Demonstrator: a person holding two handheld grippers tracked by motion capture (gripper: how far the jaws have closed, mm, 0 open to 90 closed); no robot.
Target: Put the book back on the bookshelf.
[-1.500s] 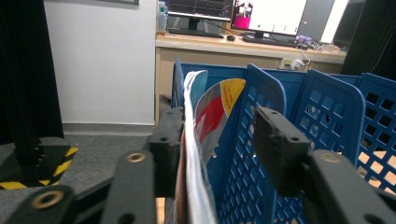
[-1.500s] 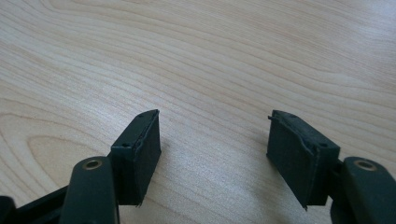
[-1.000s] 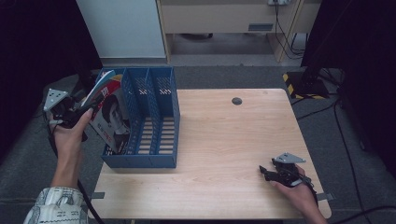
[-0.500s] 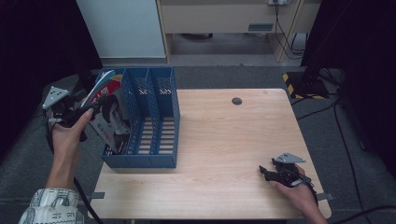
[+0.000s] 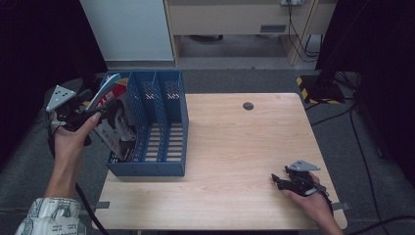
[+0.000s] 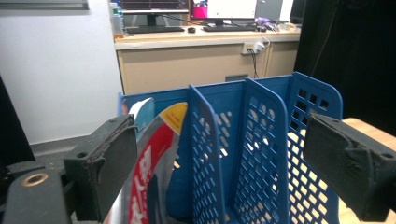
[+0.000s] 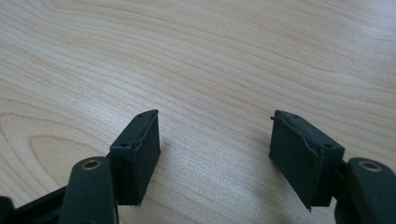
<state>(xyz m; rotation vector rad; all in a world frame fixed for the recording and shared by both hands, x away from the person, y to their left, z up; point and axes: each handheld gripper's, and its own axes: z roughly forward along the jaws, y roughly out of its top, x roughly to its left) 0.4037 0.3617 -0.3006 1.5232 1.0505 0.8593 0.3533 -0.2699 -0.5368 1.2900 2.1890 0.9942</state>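
Magazine [image 5: 113,115] stands in the blue rack's [image 5: 161,166] left slot, top leaning left — left gripper [image 5: 87,113] just beside it, jaws just opened wide, empty

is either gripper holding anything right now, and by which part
Nothing is held. The left gripper has just been opening, its pads off the magazine in the blue file rack. The right gripper is open over bare table.
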